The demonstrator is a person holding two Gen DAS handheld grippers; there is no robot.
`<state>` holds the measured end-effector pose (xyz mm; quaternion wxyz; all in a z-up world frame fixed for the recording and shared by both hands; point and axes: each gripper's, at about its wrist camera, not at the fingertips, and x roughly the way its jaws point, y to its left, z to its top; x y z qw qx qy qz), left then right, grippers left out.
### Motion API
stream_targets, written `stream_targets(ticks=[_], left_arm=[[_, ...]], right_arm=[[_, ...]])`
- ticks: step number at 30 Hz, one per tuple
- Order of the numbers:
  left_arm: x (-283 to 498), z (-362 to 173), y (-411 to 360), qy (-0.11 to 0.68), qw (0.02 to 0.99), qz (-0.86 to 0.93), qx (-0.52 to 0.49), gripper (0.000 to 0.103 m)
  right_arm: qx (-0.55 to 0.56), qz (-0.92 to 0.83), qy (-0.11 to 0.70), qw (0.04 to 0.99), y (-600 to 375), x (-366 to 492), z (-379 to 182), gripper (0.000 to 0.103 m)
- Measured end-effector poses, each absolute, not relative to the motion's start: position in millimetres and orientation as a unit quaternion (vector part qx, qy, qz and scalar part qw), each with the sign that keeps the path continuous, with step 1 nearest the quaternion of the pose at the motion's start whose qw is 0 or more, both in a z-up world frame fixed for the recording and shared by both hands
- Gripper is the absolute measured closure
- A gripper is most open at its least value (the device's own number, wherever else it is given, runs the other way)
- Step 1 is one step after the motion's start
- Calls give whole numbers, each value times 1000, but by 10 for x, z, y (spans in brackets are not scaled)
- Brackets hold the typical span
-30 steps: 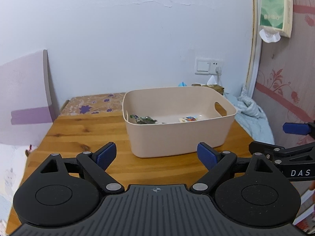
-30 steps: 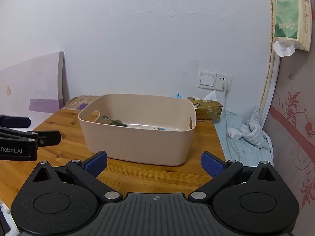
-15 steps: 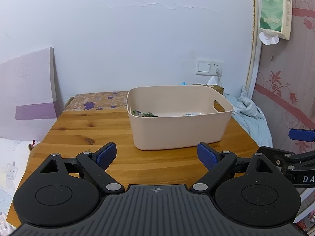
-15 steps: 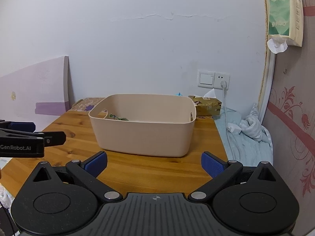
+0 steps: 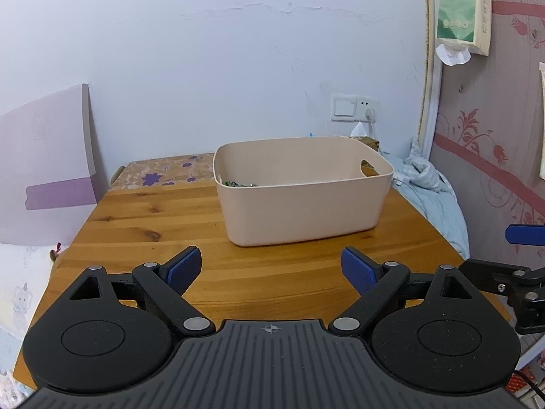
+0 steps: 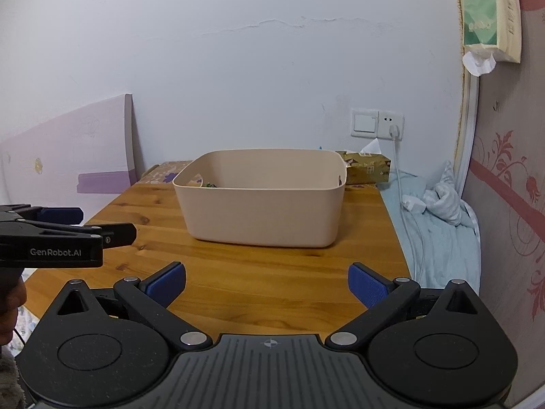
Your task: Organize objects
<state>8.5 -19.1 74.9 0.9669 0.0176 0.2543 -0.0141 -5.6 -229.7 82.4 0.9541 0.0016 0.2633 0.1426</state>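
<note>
Left wrist view: beige bin (image 5: 303, 201) sits on table (image 5: 143, 225) dead ahead, long axis crosswise; left hand-held gripper (image 5: 270, 269) & right hand-held gripper (image 6: 267, 284) both spread apart, empty, approx. equally near.

The one clear text is "GenRobot.AI", in pale letters on the black side of the left gripper (image 6: 68, 235), seen in the right wrist view. The hanging tissue pack (image 5: 461, 6) carries printing along its top edge and on its green face, and the same pack (image 6: 490, 13) shows it in the right wrist view too, but the letters are too small and blurred to read in either.
</note>
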Motion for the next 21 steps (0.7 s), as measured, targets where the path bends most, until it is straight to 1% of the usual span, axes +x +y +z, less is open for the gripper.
stream_targets(ticks=[9, 21], left_arm=[[-35, 734, -164, 253, 967, -16, 17, 12], [-110, 684, -125, 272, 962, -30, 5, 12]], right_arm=[[5, 138, 266, 954, -2387, -188, 814, 0], [3, 136, 268, 954, -2421, -272, 825, 0]])
